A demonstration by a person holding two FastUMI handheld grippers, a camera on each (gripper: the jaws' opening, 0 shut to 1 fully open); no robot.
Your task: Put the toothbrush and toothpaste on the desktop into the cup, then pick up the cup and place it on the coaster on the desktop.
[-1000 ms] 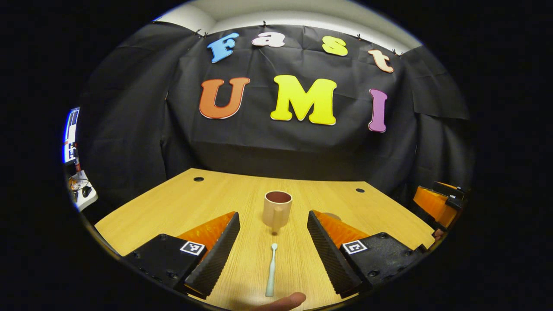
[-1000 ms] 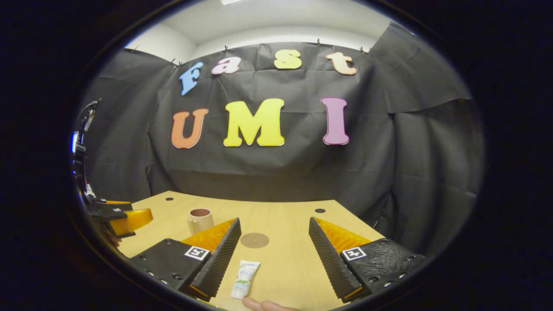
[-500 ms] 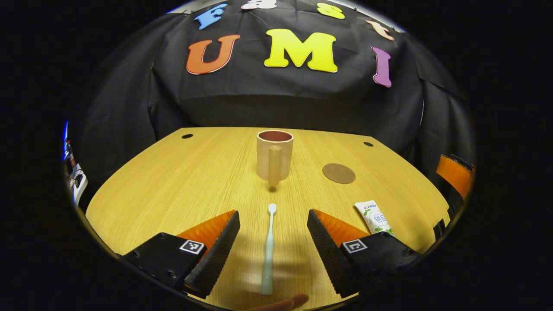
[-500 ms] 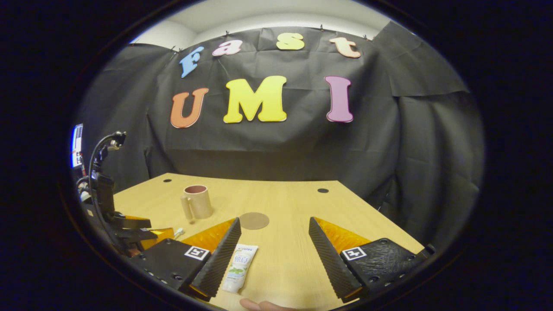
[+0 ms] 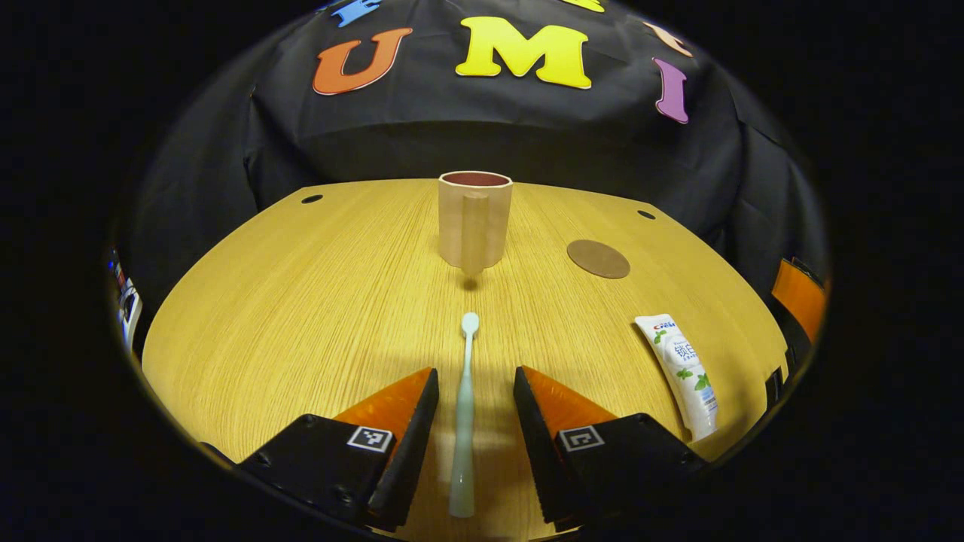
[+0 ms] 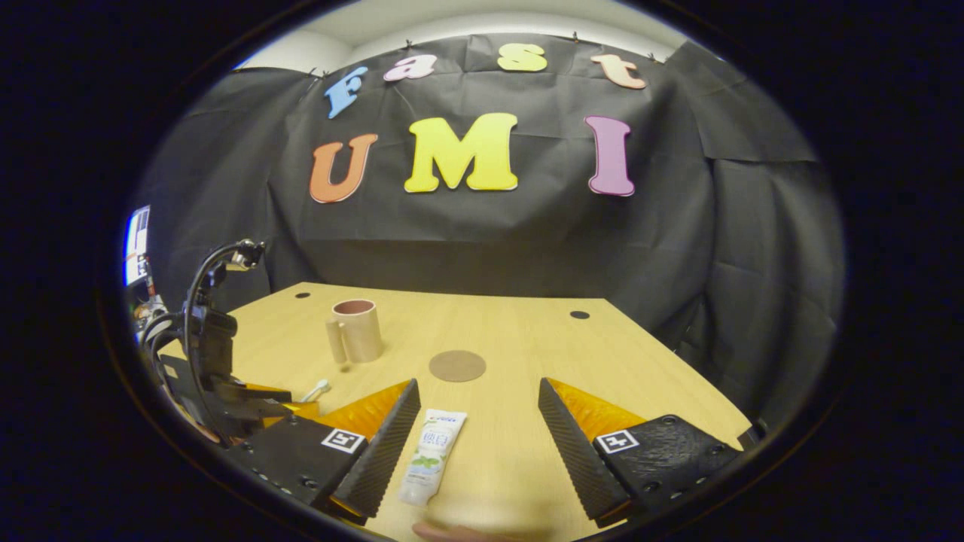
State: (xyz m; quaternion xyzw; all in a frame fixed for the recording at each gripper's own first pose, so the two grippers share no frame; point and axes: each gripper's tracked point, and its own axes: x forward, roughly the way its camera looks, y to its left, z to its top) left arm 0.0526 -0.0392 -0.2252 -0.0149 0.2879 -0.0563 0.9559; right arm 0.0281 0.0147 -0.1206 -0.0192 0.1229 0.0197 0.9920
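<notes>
On the desk (image 5: 301, 301), the cup (image 5: 474, 222) stands toward the far edge with the coaster (image 5: 598, 258) to its right, nearer the right edge, and the toothpaste (image 5: 678, 373) lies near the front right edge. At the front edge the toothbrush (image 5: 464, 410) lies lengthwise, head toward the cup, between the left gripper's (image 5: 468, 444) fingers, which stand narrowly apart, not yet pressing it. Right gripper (image 6: 477, 452) gapes wide, toothpaste just inside its left finger (image 6: 380, 452), empty
</notes>
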